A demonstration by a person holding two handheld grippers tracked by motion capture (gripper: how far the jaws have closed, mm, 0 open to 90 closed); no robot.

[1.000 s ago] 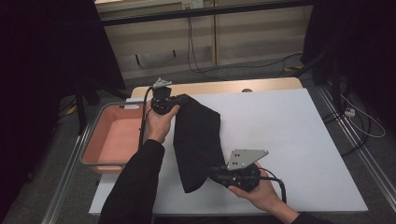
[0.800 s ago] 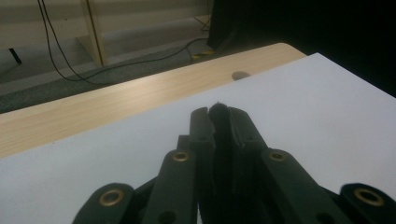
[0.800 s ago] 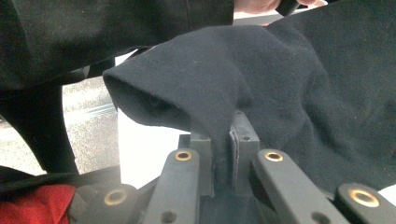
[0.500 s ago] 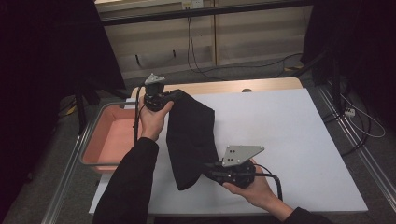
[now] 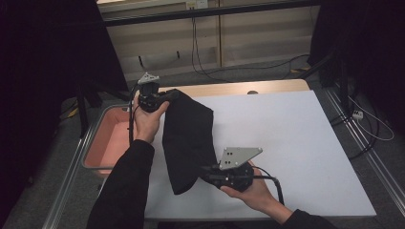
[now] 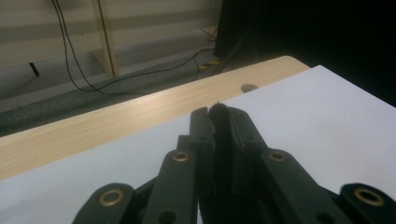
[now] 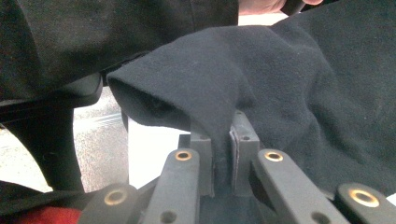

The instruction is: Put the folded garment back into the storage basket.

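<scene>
Grippers two [image 5: 174, 95] [image 5: 206, 171], one black cloth [image 5: 188, 138] clamped

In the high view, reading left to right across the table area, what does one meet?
Pink tray → left gripper, shut on the black cloth's top corner → black cloth → right gripper, shut on the cloth's lower edge → bare white tabletop.
</scene>
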